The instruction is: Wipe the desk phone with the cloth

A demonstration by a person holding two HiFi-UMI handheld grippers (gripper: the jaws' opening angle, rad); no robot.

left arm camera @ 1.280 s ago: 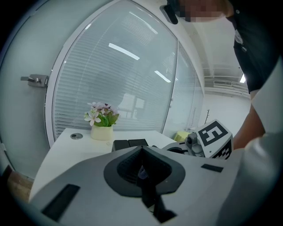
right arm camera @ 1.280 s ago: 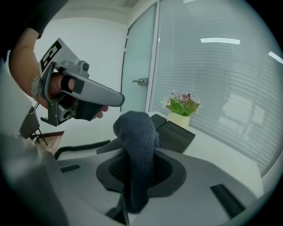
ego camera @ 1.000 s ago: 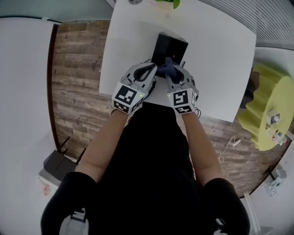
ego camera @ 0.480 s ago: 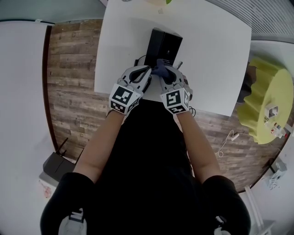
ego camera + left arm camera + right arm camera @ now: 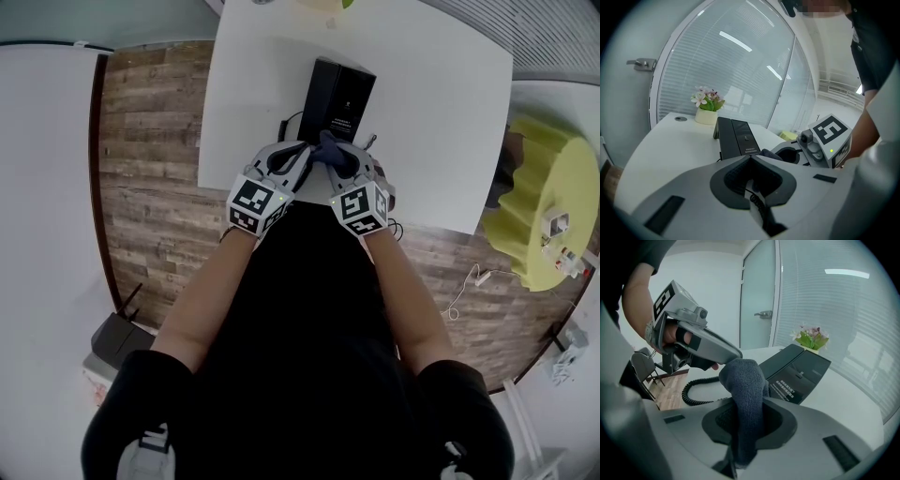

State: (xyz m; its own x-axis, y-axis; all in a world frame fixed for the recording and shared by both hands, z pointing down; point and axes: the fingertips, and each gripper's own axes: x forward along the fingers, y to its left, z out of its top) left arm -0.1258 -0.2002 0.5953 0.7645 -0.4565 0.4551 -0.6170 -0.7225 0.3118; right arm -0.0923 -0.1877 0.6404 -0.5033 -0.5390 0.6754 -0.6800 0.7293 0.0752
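I'm keeping the right hand-held gripper point(image 5: 746, 404) clamped on the cloth point(image 5: 743, 380), which is poking out of the jaws at the phone's point(image 5: 794, 369) near end. I can't tell if it's touching. The left hand-held gripper point(image 5: 750, 158) is hovering at the phone's near left, tips together, gripping nothing I can see. I'm judging the wipe barely begun, with the phone's top all left to do. The coiled cord point(image 5: 696, 392) is lying by that near end, likely getting in the cloth's way. Beyond the phone, a flower pot point(image 5: 707, 110) is sitting on the worktop point(image 5: 431, 112).
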